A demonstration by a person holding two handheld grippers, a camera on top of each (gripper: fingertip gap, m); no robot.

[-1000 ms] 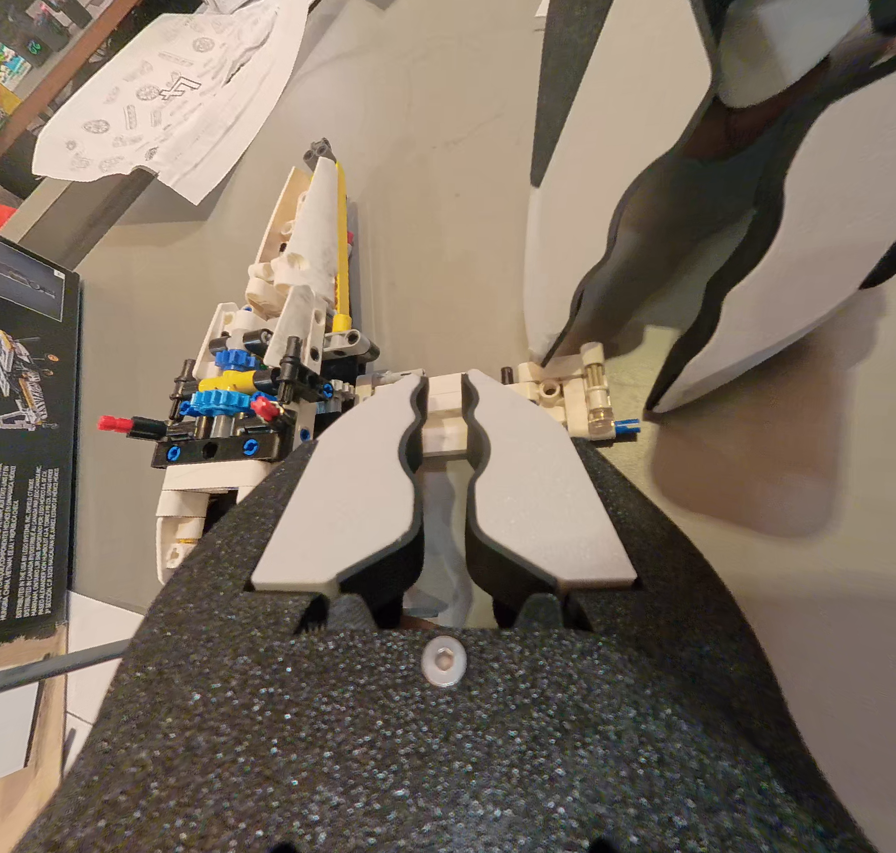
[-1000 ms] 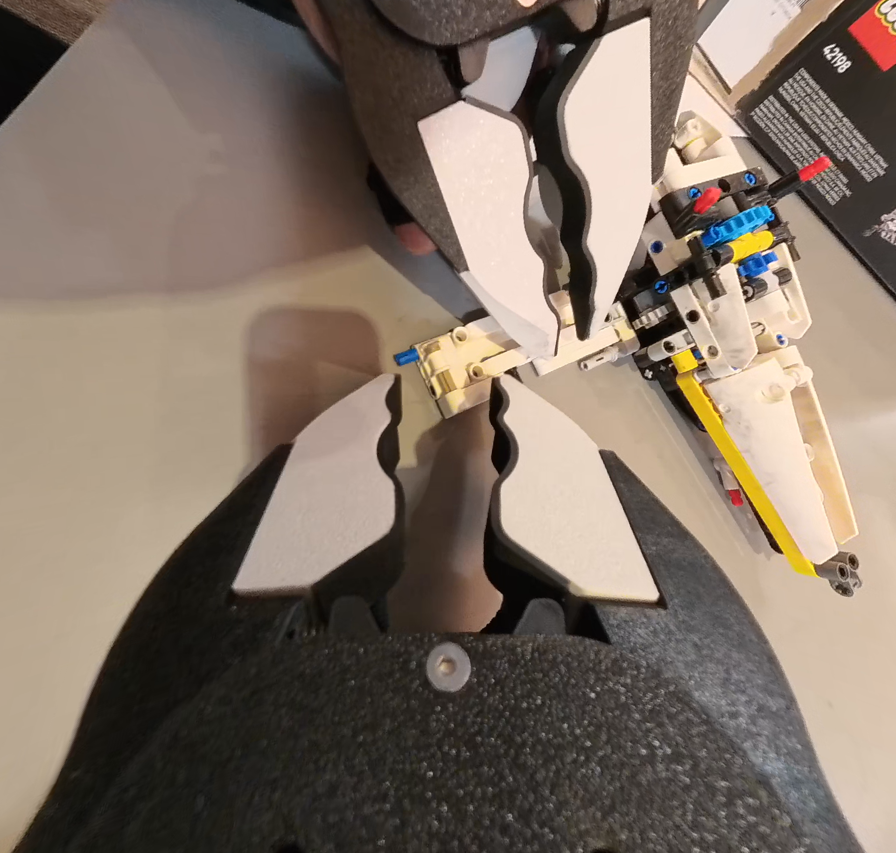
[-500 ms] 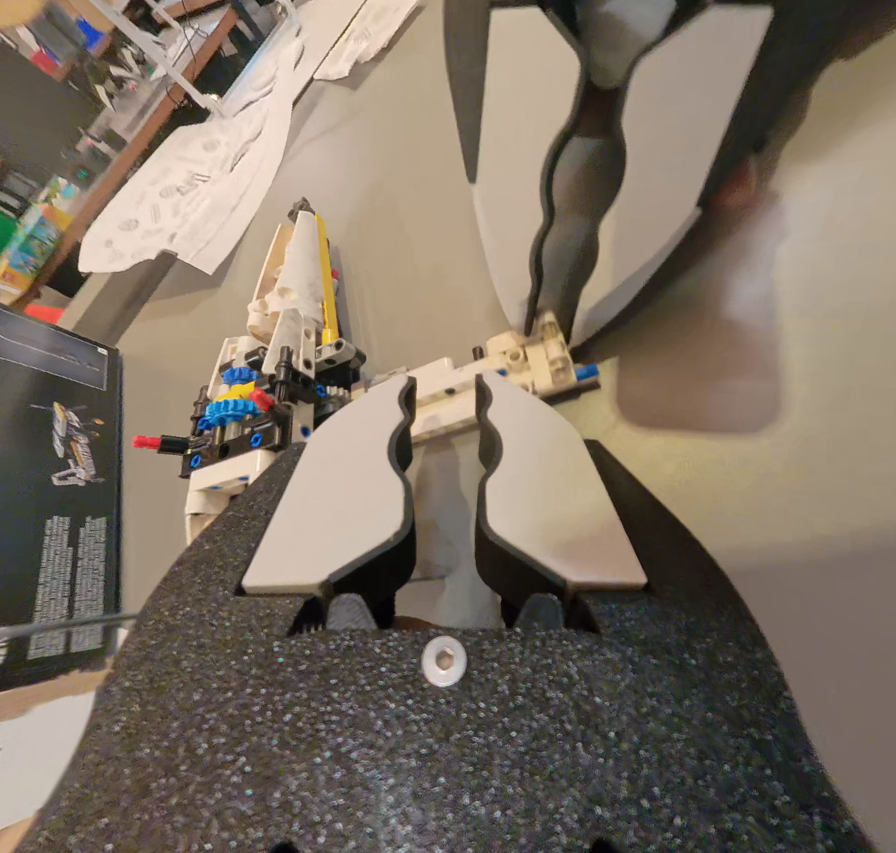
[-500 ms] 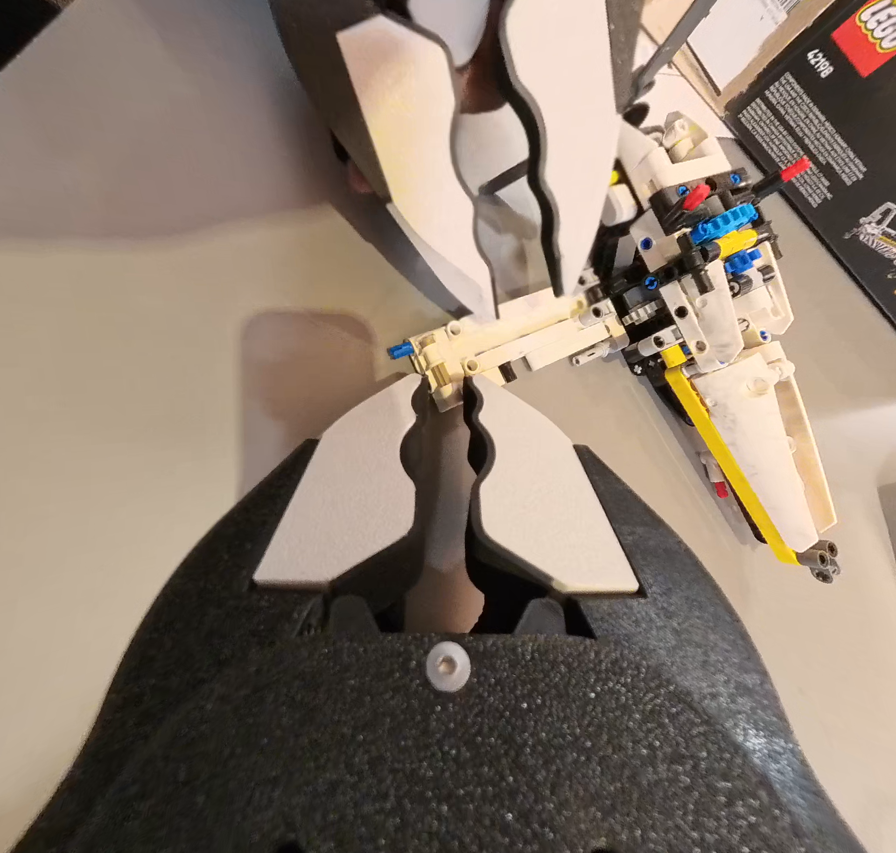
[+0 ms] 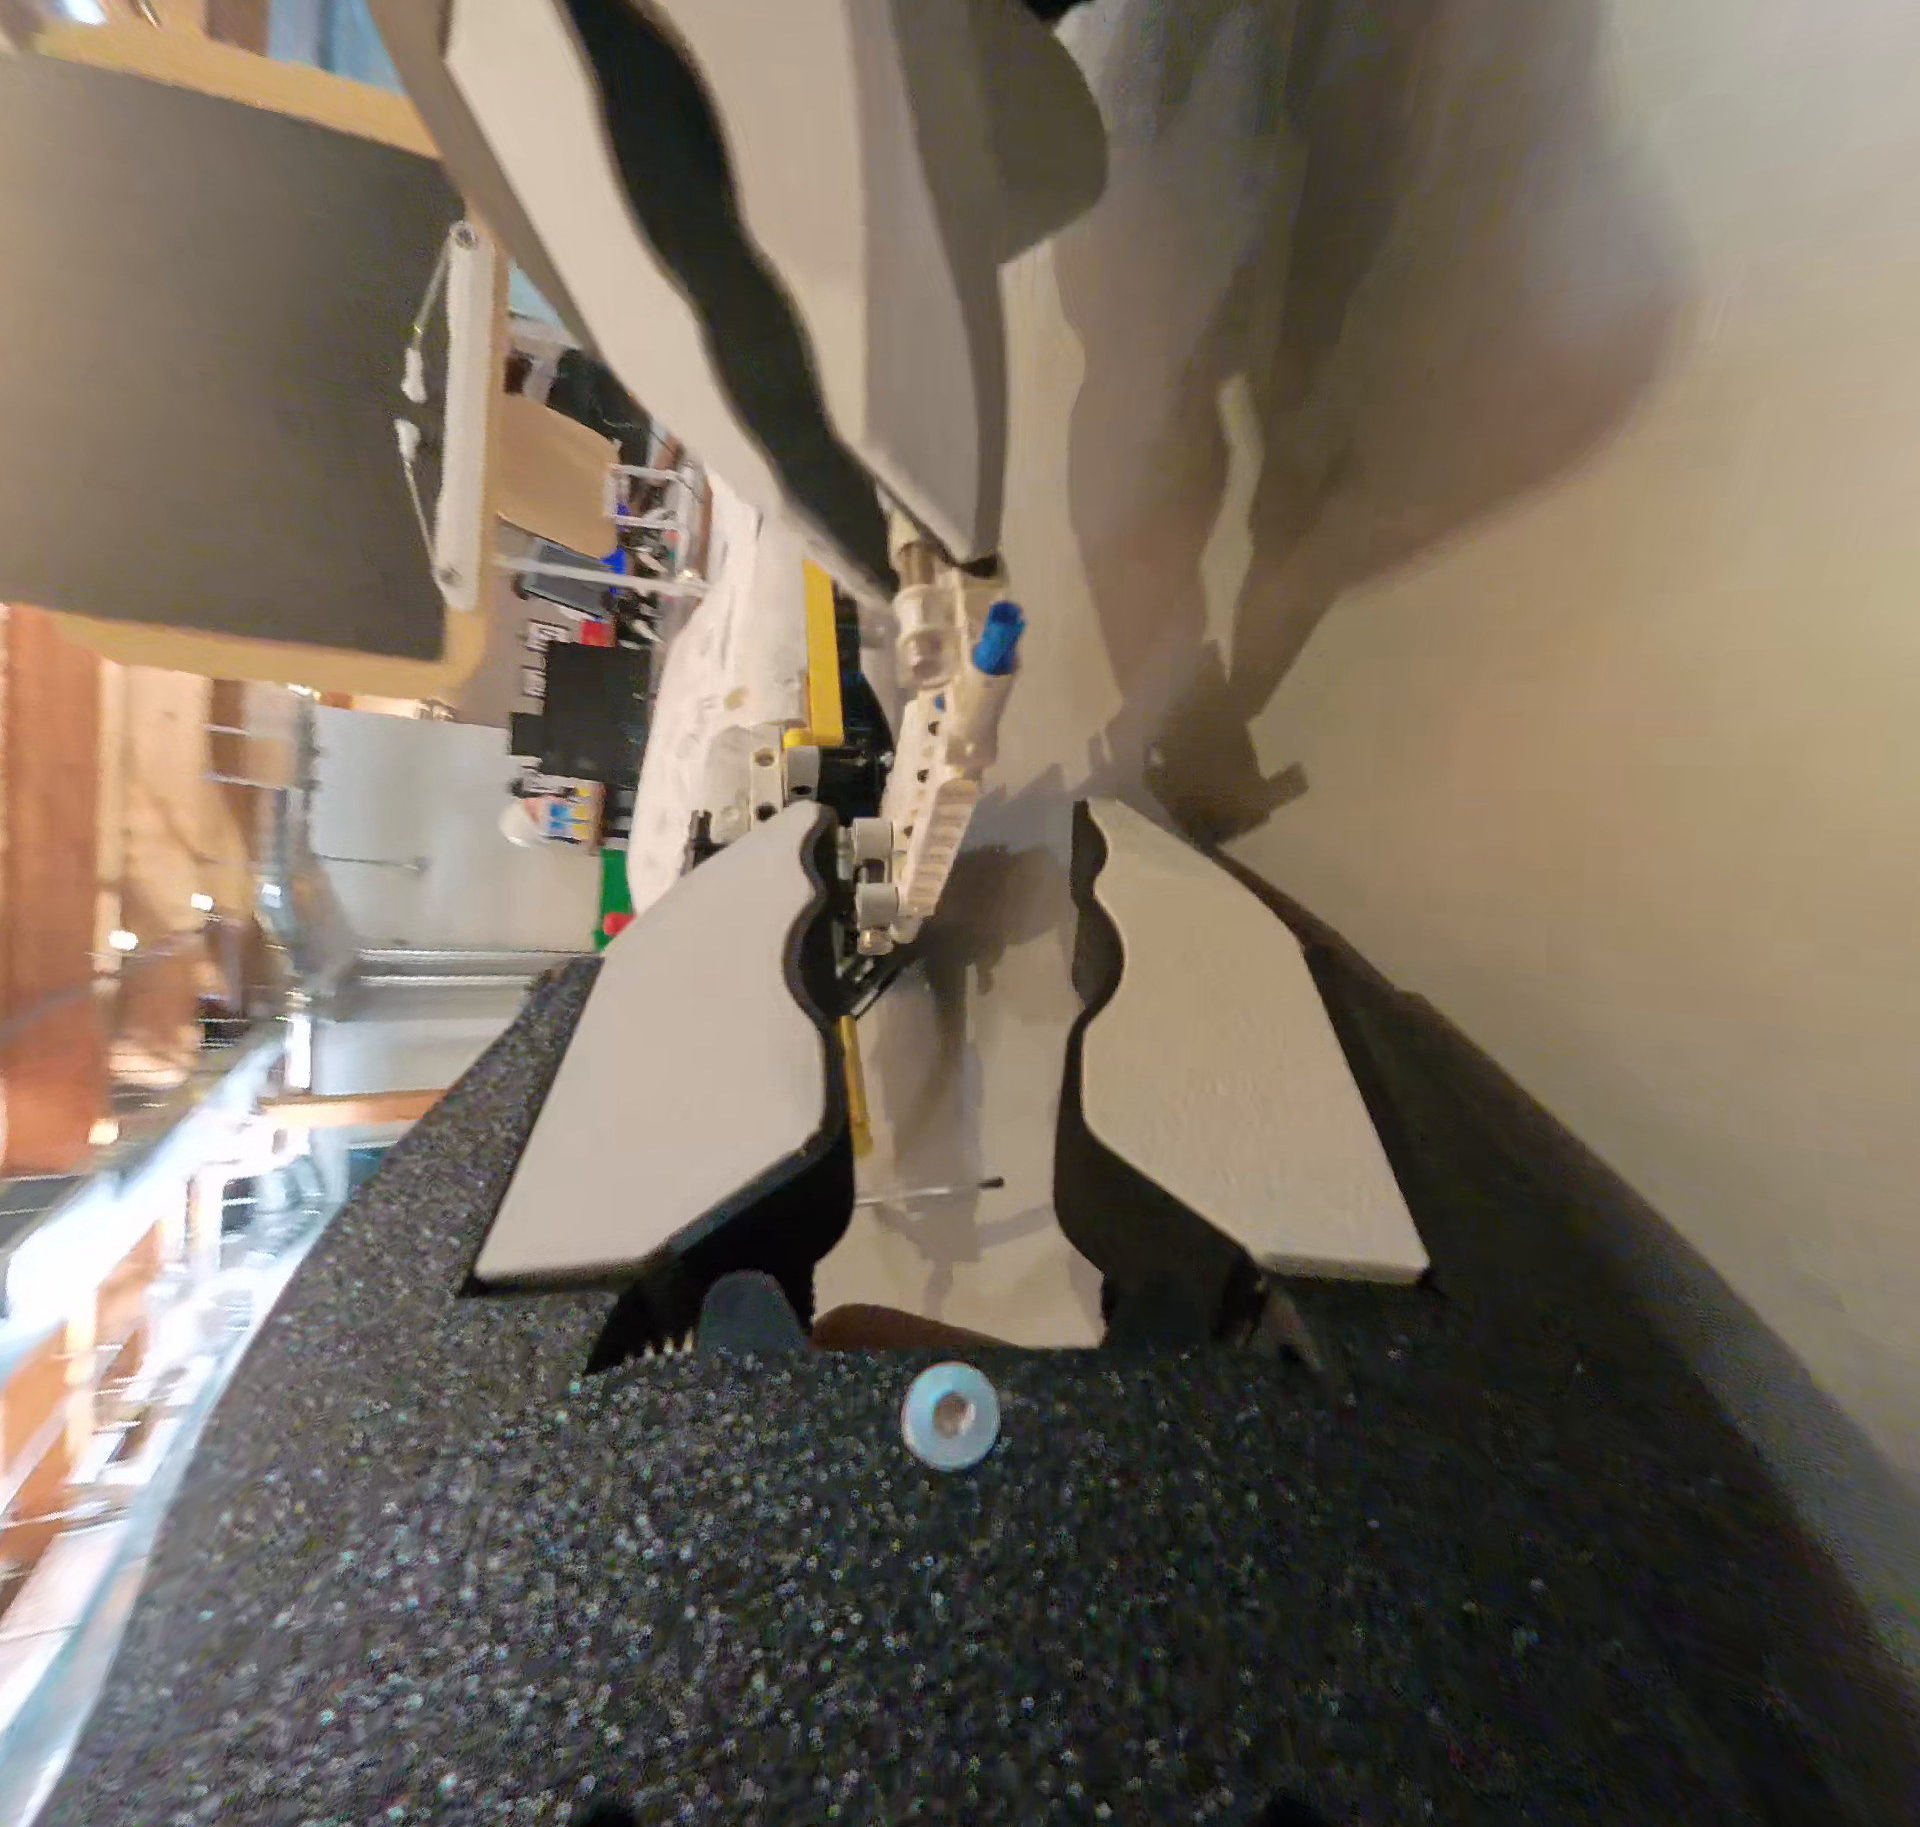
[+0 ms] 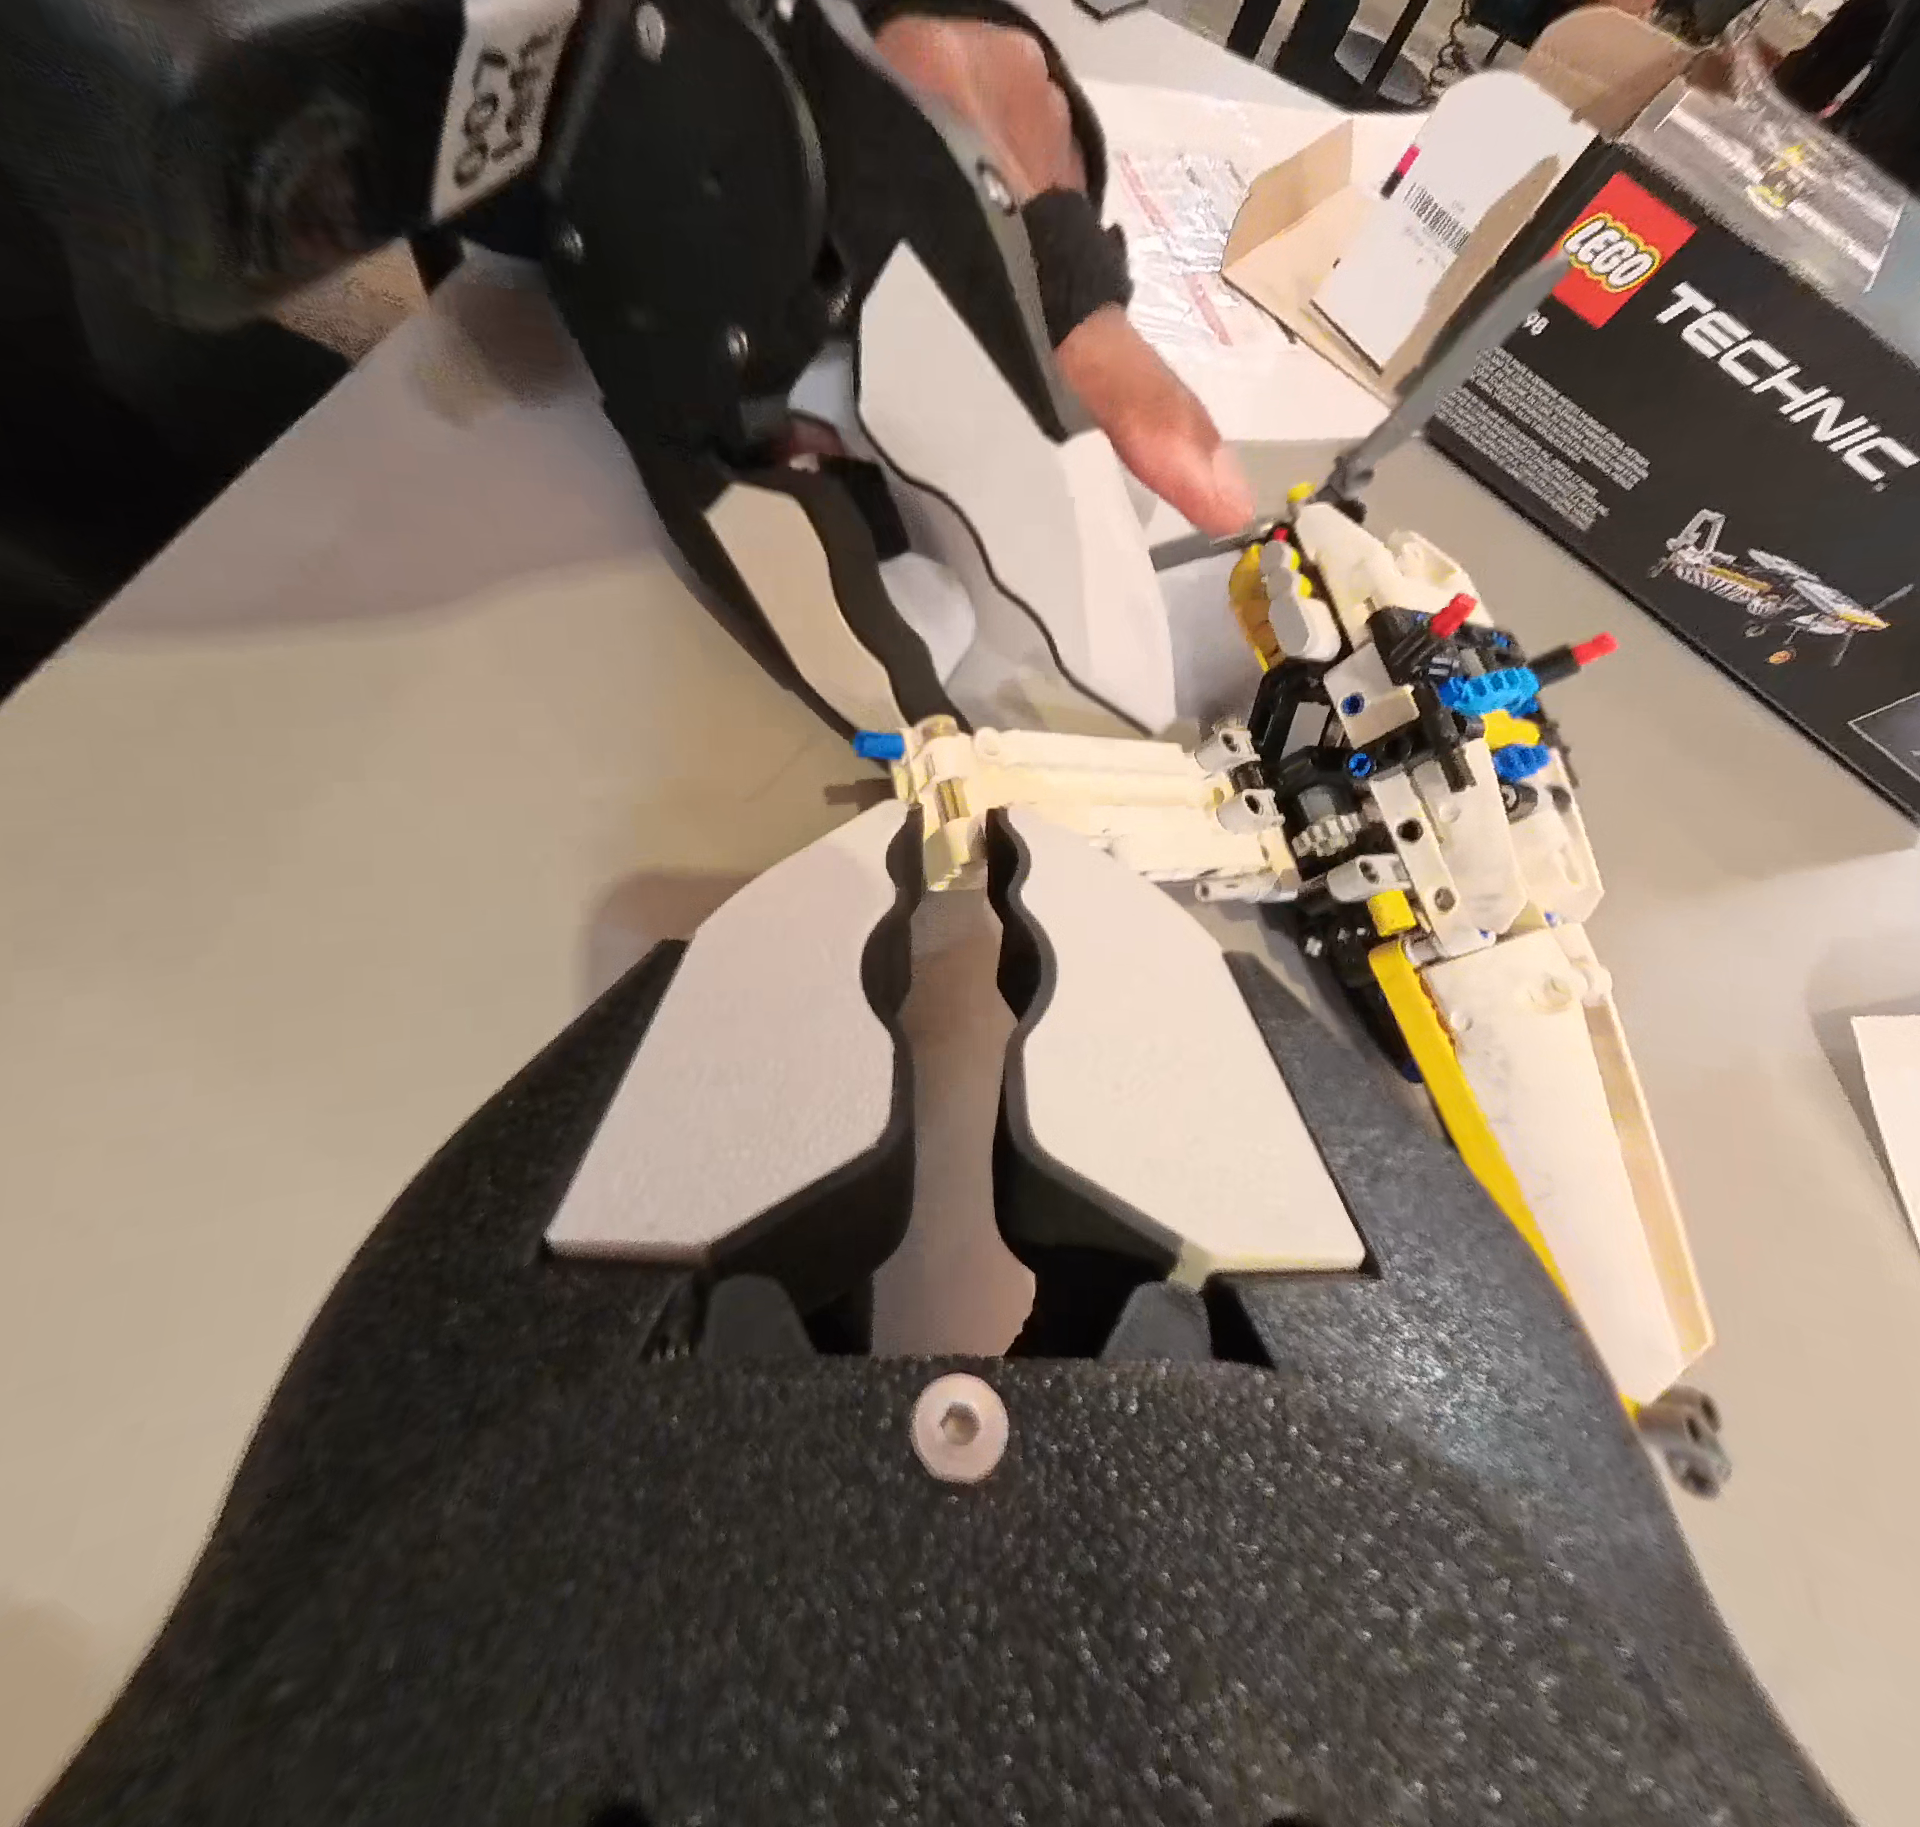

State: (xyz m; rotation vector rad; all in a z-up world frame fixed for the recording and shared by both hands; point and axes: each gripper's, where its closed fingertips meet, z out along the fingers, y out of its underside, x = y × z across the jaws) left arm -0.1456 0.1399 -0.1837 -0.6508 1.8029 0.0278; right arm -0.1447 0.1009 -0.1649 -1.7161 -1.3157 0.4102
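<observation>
A white, yellow and black toy brick model (image 6: 1455, 842) is seen on a pale table (image 6: 312, 894). A thin white beam (image 6: 1091, 790) projects sideways from the model's body, and its outer end carries a small cream connector block (image 6: 945, 811) with a blue pin (image 6: 873, 743).

The right gripper (image 6: 951, 847) is closed on the connector block: both fingertips are pressed against its sides, and the block is seated at the very tips of the fingers. The same grasp is shown from the opposite side in the left wrist view, where the right gripper (image 5: 935, 551) is seen clamped on the beam end next to the blue pin (image 5: 997, 634).

The left gripper (image 5: 951, 842) is spread wide. The white beam (image 5: 935, 801) is located between its fingertips, close to the left-hand finger, with a clear gap to the right-hand finger; nothing is clamped by it. In the right wrist view the left gripper (image 6: 1029, 676) is seen behind the beam, held by a hand (image 6: 1122, 406) in a black strap.

A black product box (image 6: 1714, 427) and an open cardboard box (image 6: 1403, 219) are placed beyond the model. A white sheet (image 6: 1891, 1102) is seen at the table's right edge.
</observation>
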